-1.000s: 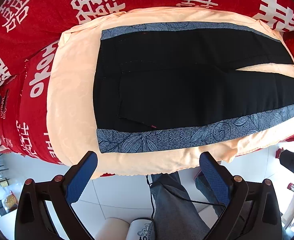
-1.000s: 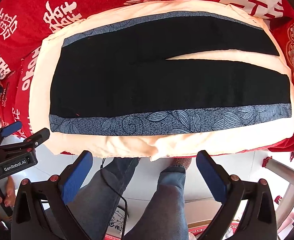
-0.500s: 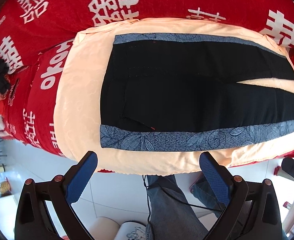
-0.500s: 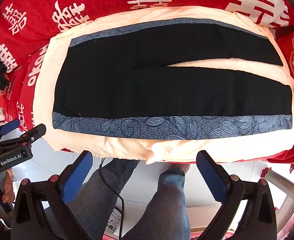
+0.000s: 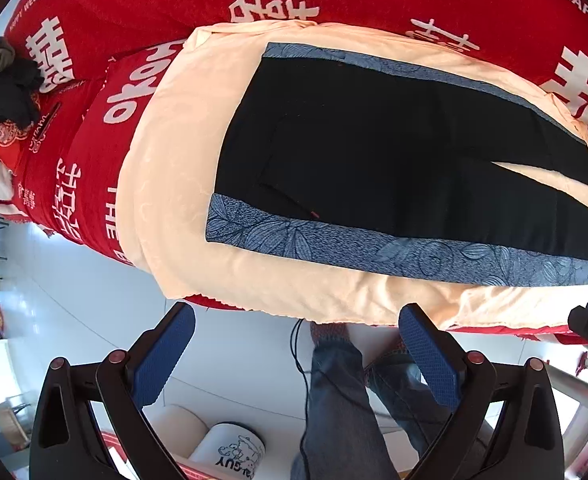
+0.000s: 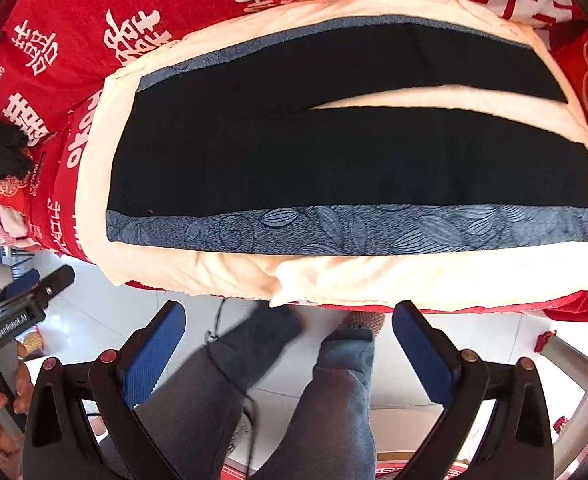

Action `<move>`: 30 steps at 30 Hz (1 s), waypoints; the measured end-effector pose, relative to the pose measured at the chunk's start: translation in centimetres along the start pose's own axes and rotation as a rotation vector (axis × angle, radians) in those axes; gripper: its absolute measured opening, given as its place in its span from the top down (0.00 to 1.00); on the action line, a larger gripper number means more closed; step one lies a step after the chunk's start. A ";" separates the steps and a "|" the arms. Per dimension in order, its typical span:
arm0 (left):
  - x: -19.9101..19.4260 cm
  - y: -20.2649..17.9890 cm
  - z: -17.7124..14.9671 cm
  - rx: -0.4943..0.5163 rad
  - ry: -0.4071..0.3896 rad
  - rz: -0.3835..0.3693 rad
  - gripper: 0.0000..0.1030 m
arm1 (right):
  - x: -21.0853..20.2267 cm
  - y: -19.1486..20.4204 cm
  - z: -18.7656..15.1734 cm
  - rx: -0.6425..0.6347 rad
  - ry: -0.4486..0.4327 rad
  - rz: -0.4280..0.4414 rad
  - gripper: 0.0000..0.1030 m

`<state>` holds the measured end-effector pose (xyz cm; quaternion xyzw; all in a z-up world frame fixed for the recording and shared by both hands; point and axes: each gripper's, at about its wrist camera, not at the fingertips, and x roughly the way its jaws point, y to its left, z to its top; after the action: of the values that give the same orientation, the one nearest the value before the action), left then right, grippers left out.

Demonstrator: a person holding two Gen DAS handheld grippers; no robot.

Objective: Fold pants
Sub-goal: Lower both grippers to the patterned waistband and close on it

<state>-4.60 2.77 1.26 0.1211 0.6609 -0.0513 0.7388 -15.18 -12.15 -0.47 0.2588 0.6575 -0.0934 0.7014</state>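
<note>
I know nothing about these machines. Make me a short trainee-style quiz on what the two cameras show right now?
1. True or false: the left claw is gripping the pants.
2. Multiple choice: the pants lie on A) bare floor, B) a cream blanket over a red cover, C) a chair.
3. Fill in: the pants are black with ___ patterned side stripes.

Key: 1 false, both it and the right claw are open and short of the bed; 2 B; 3 blue.
</note>
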 end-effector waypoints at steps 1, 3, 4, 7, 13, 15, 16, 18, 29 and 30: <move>0.5 0.4 0.2 -0.004 0.000 -0.009 0.01 | 0.3 0.2 0.1 -0.001 0.000 0.014 0.00; 2.1 1.3 0.7 -0.011 0.013 -0.021 0.01 | 1.1 0.8 0.3 -0.002 -0.005 0.046 0.00; 3.1 1.6 1.0 -0.012 0.021 -0.027 0.01 | 1.8 1.2 0.4 0.005 -0.009 0.069 0.00; 5.5 2.3 1.5 -0.001 0.029 -0.020 0.01 | 4.2 1.8 0.6 0.050 0.004 0.126 0.00; 9.7 3.0 2.5 -0.009 0.049 -0.051 0.01 | 9.0 3.6 0.9 0.091 0.034 0.164 0.00; 10.6 3.0 2.7 -0.010 0.047 -0.055 0.01 | 9.9 4.0 0.8 0.100 0.028 0.199 0.00; 11.1 3.0 2.8 -0.014 0.049 -0.063 0.01 | 10.6 4.2 0.8 0.106 0.027 0.232 0.00; 11.9 2.9 2.7 -0.020 0.064 -0.088 0.01 | 11.8 4.4 0.7 0.121 0.043 0.272 0.00; 14.2 2.8 2.1 0.009 0.066 -0.104 0.01 | 16.4 4.5 0.8 0.196 0.062 0.432 0.00; 14.3 2.9 2.0 0.012 0.068 -0.101 0.01 | 16.8 4.5 0.8 0.209 0.059 0.457 0.00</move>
<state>-0.23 6.22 -12.33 0.0936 0.6905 -0.0883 0.7118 -10.35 -5.19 -15.66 0.4745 0.5889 0.0079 0.6542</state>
